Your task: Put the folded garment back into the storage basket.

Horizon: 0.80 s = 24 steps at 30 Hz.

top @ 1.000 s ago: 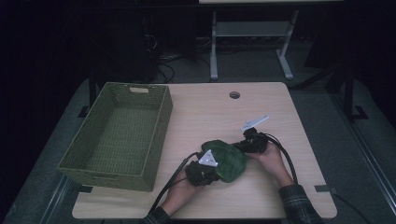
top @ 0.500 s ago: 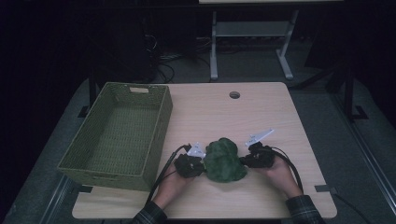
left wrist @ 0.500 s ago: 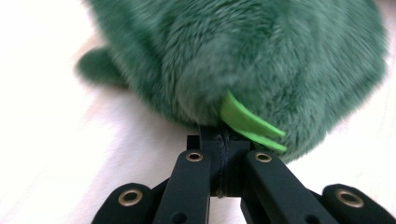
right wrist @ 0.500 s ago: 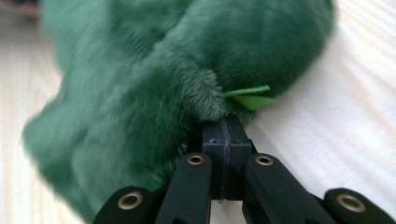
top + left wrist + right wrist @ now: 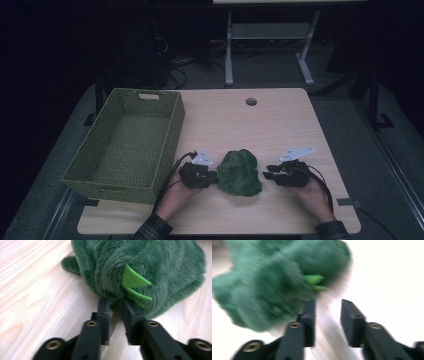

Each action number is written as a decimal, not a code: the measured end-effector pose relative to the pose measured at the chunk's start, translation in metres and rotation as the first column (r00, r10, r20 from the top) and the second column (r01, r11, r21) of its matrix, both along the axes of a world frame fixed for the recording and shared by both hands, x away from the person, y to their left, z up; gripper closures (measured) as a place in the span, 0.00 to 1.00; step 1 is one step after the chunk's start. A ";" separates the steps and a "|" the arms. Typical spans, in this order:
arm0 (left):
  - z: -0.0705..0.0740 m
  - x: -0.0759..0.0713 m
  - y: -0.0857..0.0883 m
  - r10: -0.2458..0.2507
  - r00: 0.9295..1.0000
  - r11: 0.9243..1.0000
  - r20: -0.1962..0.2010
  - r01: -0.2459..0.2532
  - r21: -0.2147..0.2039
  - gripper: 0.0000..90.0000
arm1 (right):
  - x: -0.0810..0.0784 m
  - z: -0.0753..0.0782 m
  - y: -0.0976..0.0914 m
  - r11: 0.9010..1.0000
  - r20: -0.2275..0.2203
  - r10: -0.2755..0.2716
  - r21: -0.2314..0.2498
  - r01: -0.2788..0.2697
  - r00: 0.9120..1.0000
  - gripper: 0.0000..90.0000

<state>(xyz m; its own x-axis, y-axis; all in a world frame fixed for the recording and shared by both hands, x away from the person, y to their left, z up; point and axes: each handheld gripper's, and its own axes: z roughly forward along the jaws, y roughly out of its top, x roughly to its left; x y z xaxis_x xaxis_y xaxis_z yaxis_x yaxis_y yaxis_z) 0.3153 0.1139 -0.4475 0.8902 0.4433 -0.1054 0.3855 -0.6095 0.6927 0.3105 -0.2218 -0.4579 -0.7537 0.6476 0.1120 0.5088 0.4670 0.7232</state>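
Observation:
A dark green plush toy [image 5: 240, 172] with light green felt spikes lies on the wooden table [image 5: 240, 125] near its front edge. My left gripper [image 5: 212, 176] is level at the toy's left side. Its jaws have just been opening. In the left gripper view the tips [image 5: 115, 303] stand slightly apart against the fur of the plush toy [image 5: 150, 270], with a little fur between them. My right gripper [image 5: 267, 172] sits to the right of the toy with a small gap. Its jaws have just been opening too and stand apart [image 5: 328, 302] with nothing between them; the plush toy [image 5: 274, 285] is blurred ahead on the left.
A green woven basket [image 5: 172, 132] stands on the left part of the table, its inside bare. A round cable hole [image 5: 251, 101] is near the far edge. Cables trail from both grippers toward the person's forearms at the front edge.
Both grippers have drawn outward from the toy, the left to its left edge, the right off to the right. Their jaws have parted. The toy has stayed in place.

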 end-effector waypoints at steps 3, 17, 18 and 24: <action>0.008 -0.003 0.004 0.001 1.000 1.000 0.006 -0.001 -0.016 0.68 | -0.004 -0.003 -0.015 0.998 0.023 -0.065 -0.020 0.066 0.998 0.52; 0.046 -0.001 -0.014 -0.122 0.988 0.992 0.097 0.123 0.000 0.24 | -0.024 -0.024 -0.051 0.983 0.055 -0.170 -0.057 0.173 0.984 0.11; 0.047 0.001 -0.016 -0.137 0.985 0.990 0.100 0.138 0.003 0.23 | -0.023 -0.025 -0.052 0.982 0.055 -0.175 -0.059 0.178 0.983 0.10; 0.041 0.013 -0.032 -0.218 0.971 0.975 0.099 0.212 0.066 0.18 | -0.023 -0.025 -0.052 0.981 0.050 -0.181 -0.060 0.184 0.982 0.10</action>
<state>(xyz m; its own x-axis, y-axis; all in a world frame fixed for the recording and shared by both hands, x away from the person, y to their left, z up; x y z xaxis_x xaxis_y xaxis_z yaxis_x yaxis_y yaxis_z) 0.3279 0.0818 -0.4069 0.9700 0.2426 0.0129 0.1681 -0.7085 0.6854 0.2875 -0.2733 -0.4827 -0.6258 0.7792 0.0350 0.5575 0.4155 0.7187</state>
